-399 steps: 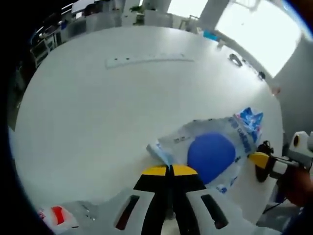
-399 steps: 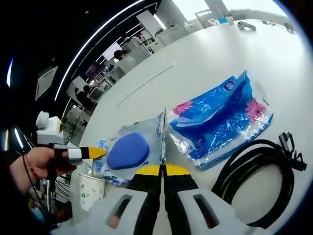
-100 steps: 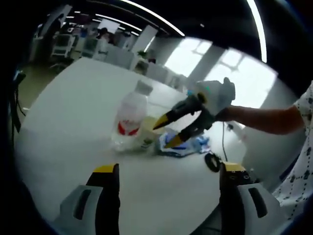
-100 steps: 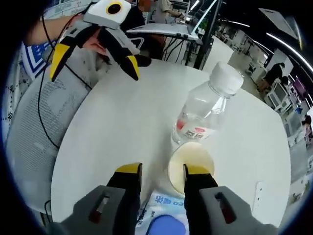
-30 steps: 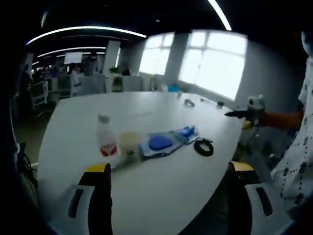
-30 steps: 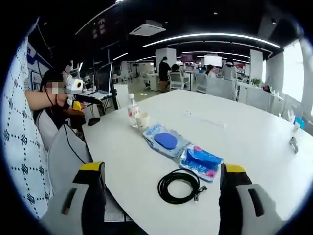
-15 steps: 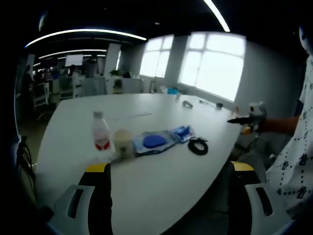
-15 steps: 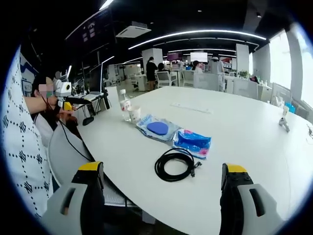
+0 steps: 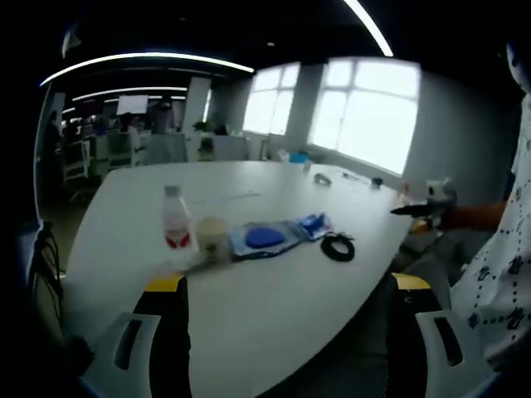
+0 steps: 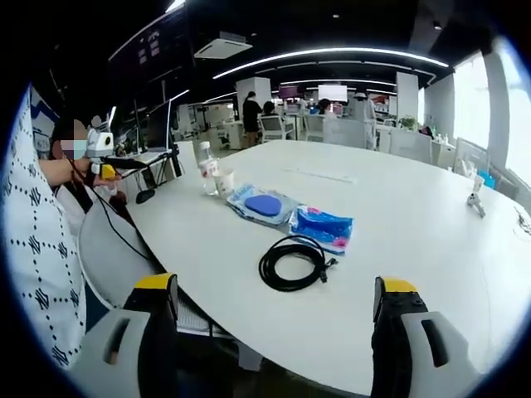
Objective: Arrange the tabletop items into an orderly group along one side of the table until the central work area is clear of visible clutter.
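Open-plan office beyond, with desks, people (image 10: 251, 112) and strip lights far back, bright windows (image 9: 365, 112) on the far right in the left gripper view. Broad white round table (image 10: 398, 224) across both views, its near edge toward the cameras.

Lined up in a row along the near side of the table: water bottle (image 10: 204, 163), paper cup (image 10: 222, 182), clear pack with a blue disc (image 10: 262, 205), blue tissue pack (image 10: 322, 226), coiled black cable (image 10: 291, 263). Same row in the left gripper view, left to right: bottle (image 9: 175, 218), cup (image 9: 212, 240), disc pack (image 9: 264, 238), tissue pack (image 9: 311, 224), cable (image 9: 338, 247). Bottle just beside cup, cup just beside disc pack, the two packs touching or nearly so, cable apart at the row's end. Small odd items near the far right rim (image 10: 474, 201).

Left gripper (image 9: 286, 286) held back from the table, jaws spread wide, yellow tips low at either side, nothing between them; row well ahead, up and slightly left of centre. Right gripper (image 10: 276, 286) likewise wide open and empty, off the table's near edge; cable nearest, straight ahead, bottle farthest to the left.

Right gripper (image 9: 415, 210) also in the left gripper view at far right, held in a hand, clear of the table; left gripper (image 10: 116, 166) in the right gripper view at far left, beside the person's patterned sleeve (image 10: 37, 240).
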